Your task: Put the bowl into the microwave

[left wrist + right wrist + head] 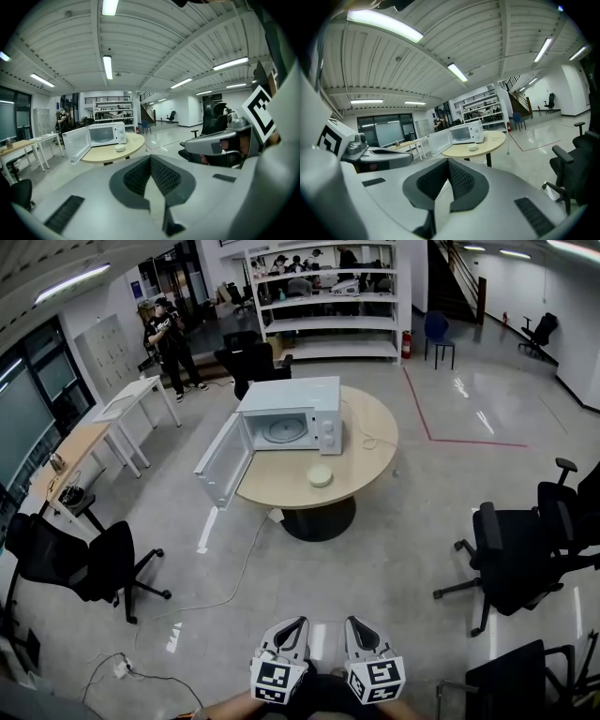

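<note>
Far across the room, on the round pale wooden table (370, 457), the small white round bowl (320, 474) sits just in front of the white boxy microwave (292, 397), whose door (221, 461) hangs wide open. Down near the person's body, the left gripper (150, 158) and the right gripper (448, 160) are both squeezed closed with nothing in them. They are well apart from the bowl, so the job has not really begun. A thin pale cable (236, 582) lies on the grey floor near the table, and a foot could catch it. The open door sticks out past the table edge and could get bumped. The smooth bowl might slip if pinched badly.
</note>
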A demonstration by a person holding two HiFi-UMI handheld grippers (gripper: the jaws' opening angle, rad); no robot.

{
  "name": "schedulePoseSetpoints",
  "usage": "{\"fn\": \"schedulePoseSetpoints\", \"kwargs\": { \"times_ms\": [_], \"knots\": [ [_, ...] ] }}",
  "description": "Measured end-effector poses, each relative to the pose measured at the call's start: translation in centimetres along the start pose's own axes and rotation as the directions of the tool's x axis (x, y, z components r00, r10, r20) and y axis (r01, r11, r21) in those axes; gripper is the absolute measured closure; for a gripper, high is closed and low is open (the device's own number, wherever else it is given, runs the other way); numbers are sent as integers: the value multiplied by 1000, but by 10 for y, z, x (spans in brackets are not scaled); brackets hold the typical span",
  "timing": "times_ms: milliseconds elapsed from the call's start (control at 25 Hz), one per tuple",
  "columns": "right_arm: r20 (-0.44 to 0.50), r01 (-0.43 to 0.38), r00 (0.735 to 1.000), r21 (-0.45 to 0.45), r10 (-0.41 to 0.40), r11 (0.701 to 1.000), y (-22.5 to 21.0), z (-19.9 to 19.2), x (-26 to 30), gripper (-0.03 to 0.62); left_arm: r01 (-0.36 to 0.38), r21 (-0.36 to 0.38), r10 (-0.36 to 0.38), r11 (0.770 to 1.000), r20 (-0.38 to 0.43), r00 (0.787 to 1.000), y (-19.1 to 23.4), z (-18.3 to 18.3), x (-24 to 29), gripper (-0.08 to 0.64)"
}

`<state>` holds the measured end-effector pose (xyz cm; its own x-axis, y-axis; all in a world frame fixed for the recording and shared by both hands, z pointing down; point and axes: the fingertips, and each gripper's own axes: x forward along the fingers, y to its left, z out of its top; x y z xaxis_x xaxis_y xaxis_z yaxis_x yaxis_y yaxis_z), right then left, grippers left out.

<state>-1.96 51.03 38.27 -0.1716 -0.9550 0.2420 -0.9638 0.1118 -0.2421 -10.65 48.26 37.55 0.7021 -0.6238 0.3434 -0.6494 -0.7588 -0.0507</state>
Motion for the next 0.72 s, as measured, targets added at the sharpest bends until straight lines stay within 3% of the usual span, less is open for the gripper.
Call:
{"fn": "schedulePoseSetpoints", "kwargs": {
  "times_ms": [440,720],
  "knots": [
    [-37,56,998,-12,-56,998,-24,9,30,577,84,3,-84,996,-3,996,7,12,48,514],
    [-57,79,995,-33,-81,996,-27,19,61,577,100,-9,-100,995,7,995,34,22,71,514]
  ]
}}
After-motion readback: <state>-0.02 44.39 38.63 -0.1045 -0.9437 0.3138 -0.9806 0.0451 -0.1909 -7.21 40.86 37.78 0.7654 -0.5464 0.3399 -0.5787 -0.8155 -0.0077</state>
